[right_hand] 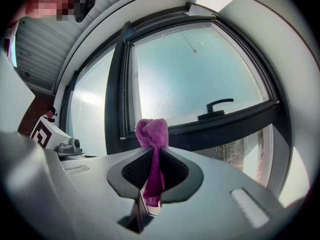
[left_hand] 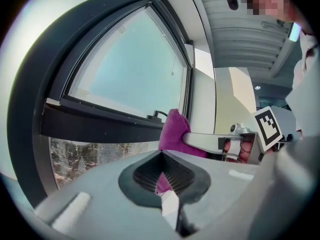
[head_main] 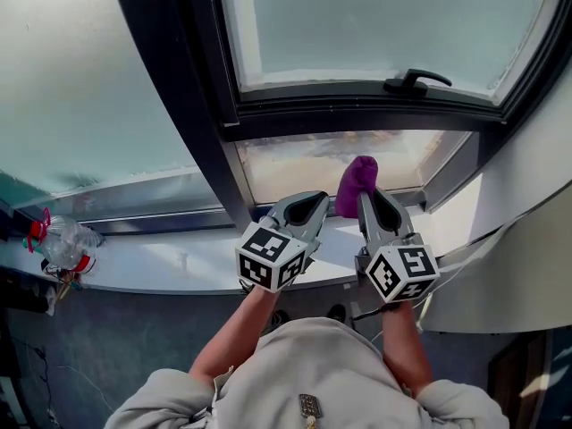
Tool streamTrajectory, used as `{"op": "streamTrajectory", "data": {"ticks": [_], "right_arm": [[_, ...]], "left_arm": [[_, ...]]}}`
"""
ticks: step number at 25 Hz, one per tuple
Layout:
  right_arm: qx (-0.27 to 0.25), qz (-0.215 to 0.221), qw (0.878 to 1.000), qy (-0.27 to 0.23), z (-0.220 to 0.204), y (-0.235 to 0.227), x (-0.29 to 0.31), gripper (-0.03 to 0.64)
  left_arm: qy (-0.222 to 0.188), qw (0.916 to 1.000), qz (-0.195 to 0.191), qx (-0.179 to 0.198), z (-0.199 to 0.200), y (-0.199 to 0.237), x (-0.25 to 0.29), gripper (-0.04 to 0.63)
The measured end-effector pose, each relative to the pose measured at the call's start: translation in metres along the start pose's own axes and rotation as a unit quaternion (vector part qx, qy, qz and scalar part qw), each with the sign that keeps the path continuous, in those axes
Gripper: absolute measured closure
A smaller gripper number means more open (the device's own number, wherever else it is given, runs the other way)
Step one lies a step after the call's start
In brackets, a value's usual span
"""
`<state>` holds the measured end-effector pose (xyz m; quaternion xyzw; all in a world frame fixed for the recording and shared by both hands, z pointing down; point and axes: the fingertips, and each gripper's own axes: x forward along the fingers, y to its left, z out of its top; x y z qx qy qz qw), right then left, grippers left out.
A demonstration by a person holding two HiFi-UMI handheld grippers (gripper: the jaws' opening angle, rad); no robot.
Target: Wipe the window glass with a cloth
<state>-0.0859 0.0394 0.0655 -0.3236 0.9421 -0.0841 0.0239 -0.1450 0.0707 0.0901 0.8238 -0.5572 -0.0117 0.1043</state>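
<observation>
Purple cloth (head_main: 357,184), bunching above the right tool (head_main: 367,197) clamped tight on it near the lower window glass (head_main: 295,161), left tool (head_main: 319,201) idling closed alongside: wad is likely working loose under pressure, letting hard tips scrape the pane.

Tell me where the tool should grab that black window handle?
Grab the window handle by its long free bar, not the base fixed to the frame. Come straight from the room side, jaws above and below, since the bar lies level and stands off the frame.
</observation>
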Motion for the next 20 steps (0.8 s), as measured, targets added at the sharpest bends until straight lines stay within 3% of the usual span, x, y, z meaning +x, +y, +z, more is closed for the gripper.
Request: {"op": "streamTrajectory", "data": {"ticks": [20], "right_arm": [[0.005, -0.01, 1.0, -0.012, 0.011, -0.016, -0.005, 0.554]], "left_arm": [[0.001, 0.9999, -0.014, 0.008, 0.01, -0.007, 0.015, 0.594]]}}
